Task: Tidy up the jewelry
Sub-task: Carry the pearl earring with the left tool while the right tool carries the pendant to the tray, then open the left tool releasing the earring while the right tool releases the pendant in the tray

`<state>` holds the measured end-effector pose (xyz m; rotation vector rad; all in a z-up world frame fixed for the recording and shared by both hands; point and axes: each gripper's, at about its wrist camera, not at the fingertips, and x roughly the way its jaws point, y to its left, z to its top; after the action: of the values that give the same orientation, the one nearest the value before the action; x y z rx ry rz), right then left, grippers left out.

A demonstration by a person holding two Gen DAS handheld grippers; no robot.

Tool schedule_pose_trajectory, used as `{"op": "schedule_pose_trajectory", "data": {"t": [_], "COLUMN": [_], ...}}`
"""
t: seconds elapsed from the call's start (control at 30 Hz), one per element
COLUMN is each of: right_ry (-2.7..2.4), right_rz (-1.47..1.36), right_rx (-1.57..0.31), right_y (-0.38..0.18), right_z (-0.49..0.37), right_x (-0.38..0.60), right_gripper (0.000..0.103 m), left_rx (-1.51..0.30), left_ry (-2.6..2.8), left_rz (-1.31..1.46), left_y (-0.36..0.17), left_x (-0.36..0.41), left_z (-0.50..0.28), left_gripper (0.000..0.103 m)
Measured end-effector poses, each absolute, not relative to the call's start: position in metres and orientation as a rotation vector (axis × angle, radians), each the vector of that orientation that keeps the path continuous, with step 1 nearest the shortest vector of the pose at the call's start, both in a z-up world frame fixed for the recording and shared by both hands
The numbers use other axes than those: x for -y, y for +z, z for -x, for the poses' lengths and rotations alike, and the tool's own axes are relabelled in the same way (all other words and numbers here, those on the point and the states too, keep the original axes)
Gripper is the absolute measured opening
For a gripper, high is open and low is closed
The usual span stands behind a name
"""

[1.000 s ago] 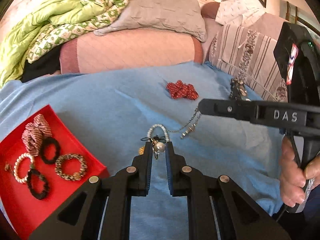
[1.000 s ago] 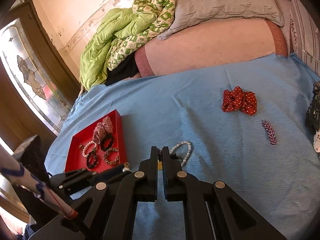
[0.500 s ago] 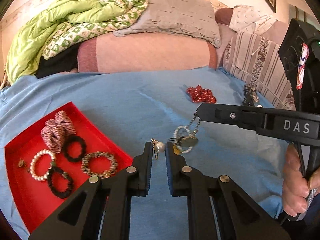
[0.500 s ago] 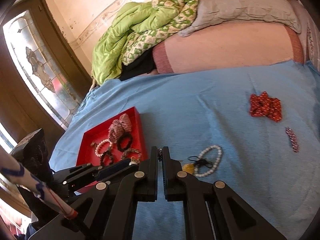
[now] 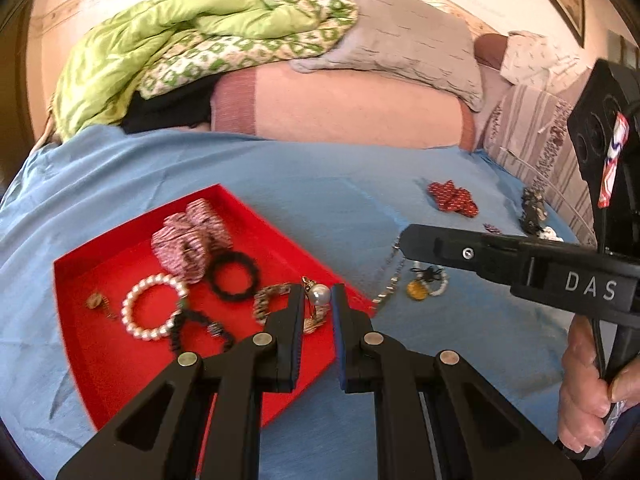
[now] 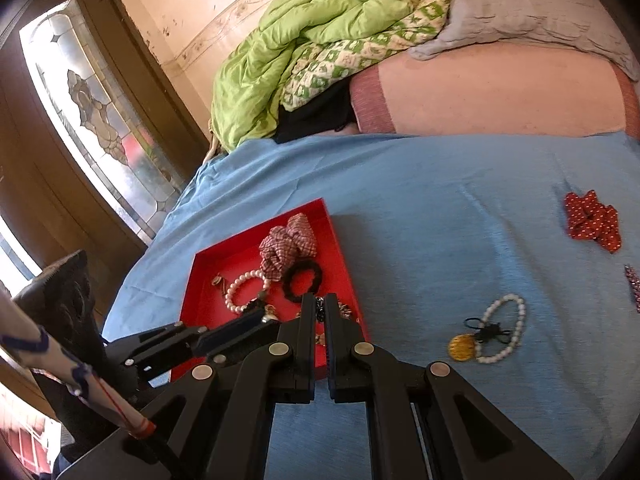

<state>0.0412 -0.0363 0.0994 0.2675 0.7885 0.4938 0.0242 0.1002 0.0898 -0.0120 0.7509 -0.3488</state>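
My left gripper (image 5: 319, 298) is shut on a pearl earring (image 5: 320, 294) and hovers over the near right corner of the red tray (image 5: 100, 360). From the right comes my right gripper (image 5: 404, 240), shut on a thin metal chain (image 5: 389, 280) that dangles beside the tray's right rim. In the right wrist view the same gripper (image 6: 319, 308) pinches the chain above the tray (image 6: 208, 280), and the left gripper (image 6: 264, 316) shows just to its left. The tray holds a checked scrunchie (image 5: 188, 246), a black hair tie (image 5: 235, 276), a pearl bracelet (image 5: 150, 308) and other bracelets.
On the blue bedspread lie a pearl bracelet with a gold pendant (image 6: 496, 328), a red dotted bow (image 6: 592, 220), a small hair clip (image 6: 632, 288) and dark jewelry (image 5: 532, 212). Pillows and a green quilt (image 5: 180, 40) are piled at the back. A glazed door (image 6: 92, 120) stands left.
Both grippers have travelled left across the bed with their loads, from over the pendant bracelet to above the red tray. The pendant bracelet stays behind on the bedspread.
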Motion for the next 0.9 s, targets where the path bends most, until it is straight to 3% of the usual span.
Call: {"op": "schedule_pose_trajectory", "data": {"t": [0.9], "right_ry": [0.660], "right_rz": [-0.254], "right_rx": [-0.860], "right_y": [0.082], "right_z": [-0.035], "right_x": [-0.045], "right_gripper": [0.004], "left_rx": [-0.840], "left_ry": [-0.161], "left_rz": [0.111], "left_y": [0.067], "left_x": [-0.187], "left_z": [-0.025], "left_gripper": [0.013]}}
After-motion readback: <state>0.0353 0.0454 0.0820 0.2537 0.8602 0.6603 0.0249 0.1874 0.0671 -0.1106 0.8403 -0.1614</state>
